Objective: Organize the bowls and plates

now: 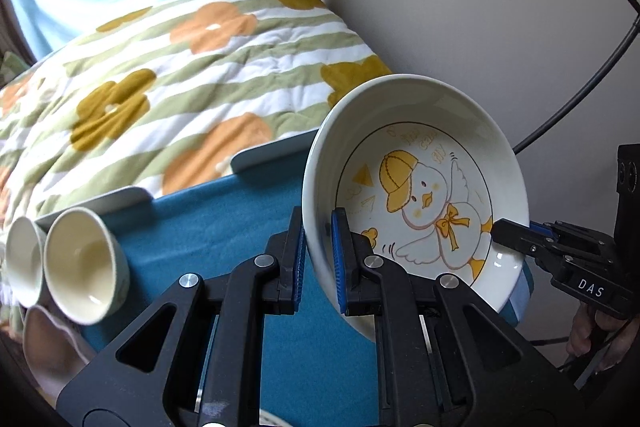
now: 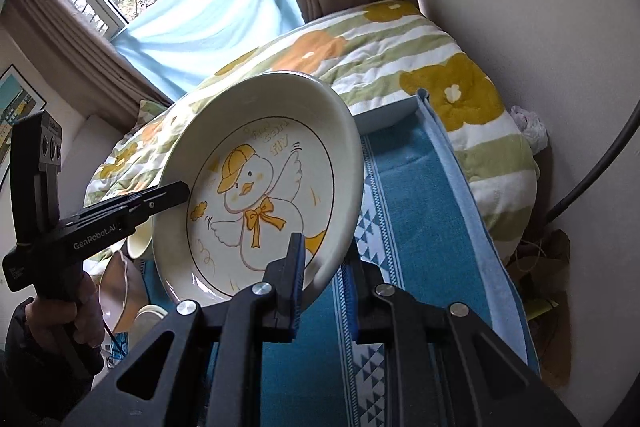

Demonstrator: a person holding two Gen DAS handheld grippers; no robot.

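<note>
A deep white plate (image 1: 424,163) with a yellow-capped duck drawing hangs tilted above the teal tablecloth (image 1: 224,227), held from both sides. My left gripper (image 1: 318,227) is shut on its near-left rim, one blue pad inside and one outside. My right gripper (image 1: 502,233) is clamped on the opposite rim. In the right wrist view the plate (image 2: 260,179) fills the middle, with my right gripper (image 2: 326,255) shut on its lower right rim and my left gripper (image 2: 178,193) pinching the left rim. Two cream bowls (image 1: 86,267) lie on their sides at the table's left.
Two pale flat dishes (image 1: 100,201) (image 1: 268,155) sit at the table's far edge, against a bed with a flowered striped quilt (image 1: 180,79). A wall and a black cable (image 1: 576,95) are on the right. A person's hand (image 2: 48,315) grips the left tool's handle.
</note>
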